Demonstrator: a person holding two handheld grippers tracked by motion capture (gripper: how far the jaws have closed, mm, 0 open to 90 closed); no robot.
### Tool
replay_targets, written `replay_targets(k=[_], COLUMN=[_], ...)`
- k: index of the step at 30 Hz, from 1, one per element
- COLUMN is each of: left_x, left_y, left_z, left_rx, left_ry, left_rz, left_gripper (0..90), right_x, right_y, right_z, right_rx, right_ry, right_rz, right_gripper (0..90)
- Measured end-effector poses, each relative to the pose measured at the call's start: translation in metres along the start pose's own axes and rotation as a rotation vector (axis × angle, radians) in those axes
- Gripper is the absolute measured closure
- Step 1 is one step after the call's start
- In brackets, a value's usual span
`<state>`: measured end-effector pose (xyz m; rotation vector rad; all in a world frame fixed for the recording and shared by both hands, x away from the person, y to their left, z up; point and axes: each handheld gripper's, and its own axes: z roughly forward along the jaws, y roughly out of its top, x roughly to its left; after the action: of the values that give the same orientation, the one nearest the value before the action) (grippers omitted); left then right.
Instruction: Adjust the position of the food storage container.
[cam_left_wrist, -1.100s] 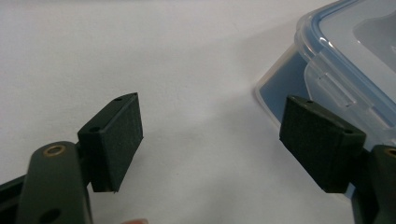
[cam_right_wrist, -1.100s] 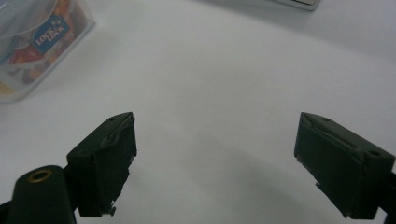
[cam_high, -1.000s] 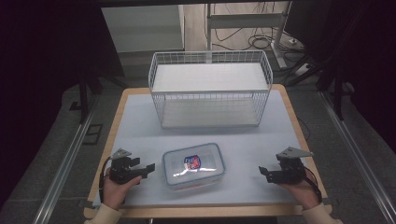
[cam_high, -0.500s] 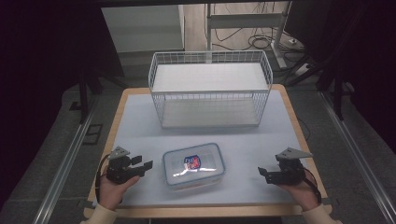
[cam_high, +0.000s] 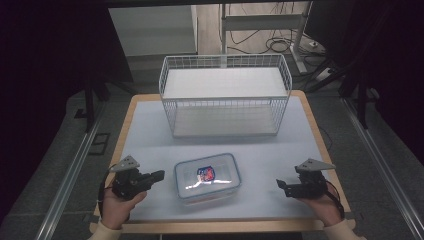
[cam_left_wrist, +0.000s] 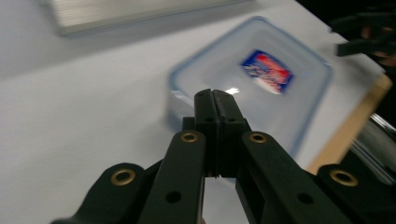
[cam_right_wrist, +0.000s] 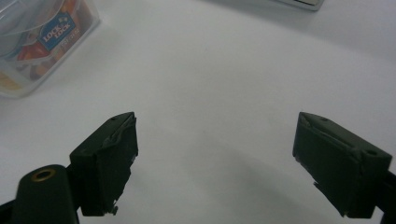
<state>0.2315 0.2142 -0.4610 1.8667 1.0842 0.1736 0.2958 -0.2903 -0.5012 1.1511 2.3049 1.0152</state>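
The plastic container (cam_high: 207, 178) lies flat on the desk (cam_high: 270, 155), near the front edge and midway between the 2 tools. It is a clear, rounded-rectangular box with a bluish snap-on lid (cam_left_wrist: 261, 79) and a red-and-blue label (cam_high: 206, 174) on top. The right gripper view shows a corner of it (cam_right_wrist: 32, 42) with coloured print visible through the wall; whether it holds contents cannot be told.

Handling assessment: the box is judged rigid, light and not fragile. The smooth plastic is likely slippery against the tool pads, and the lid top offers no raised feature to pinch. The body appears wider than 1 jaw opening, so a grasp across the whole box is unlikely to work. Recommended hold points are the lid rim or a side flap, taken at an edge, or 1 tool at each short end.

The left tool (cam_high: 152, 176) is held just beside the left end of the container, apart from it, pointing at it. Its jaws are pressed fully together and hold nothing, as the left gripper view (cam_left_wrist: 215, 100) confirms.

The right tool (cam_high: 281, 186) is held well apart from the container's right side. Its jaws stand wide apart and empty over bare desk (cam_right_wrist: 215, 140).

A white wire basket (cam_high: 225, 95) stands on the far half of the desk, empty.
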Motion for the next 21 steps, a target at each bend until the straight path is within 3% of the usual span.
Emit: replay_targets(k=[5,9,17,21], left_x=[-0.03,-0.05,-0.072,-0.076], left_y=[0.0,-0.004,-0.016,-0.021], left_z=[0.007,0.016,0.034,0.045], left_rx=[0.045,0.082,0.166,0.218], left_ry=[-0.092,-0.136,-0.175,-0.186], left_rz=[0.071,0.115,0.174,0.197], left_gripper=[90.0,89.8,90.0,90.0], right_x=[0.0,0.001,0.001,0.001], right_y=[0.0,0.0,-0.001,0.0], right_z=[-0.001,-0.001,-0.001,-0.001], right_rx=[-0.005,-0.003,-0.005,-0.003], right_ry=[0.0,0.002,0.002,0.003], right_rz=[0.006,0.003,0.008,0.009], right_gripper=[14.6,14.6,14.7,14.7])
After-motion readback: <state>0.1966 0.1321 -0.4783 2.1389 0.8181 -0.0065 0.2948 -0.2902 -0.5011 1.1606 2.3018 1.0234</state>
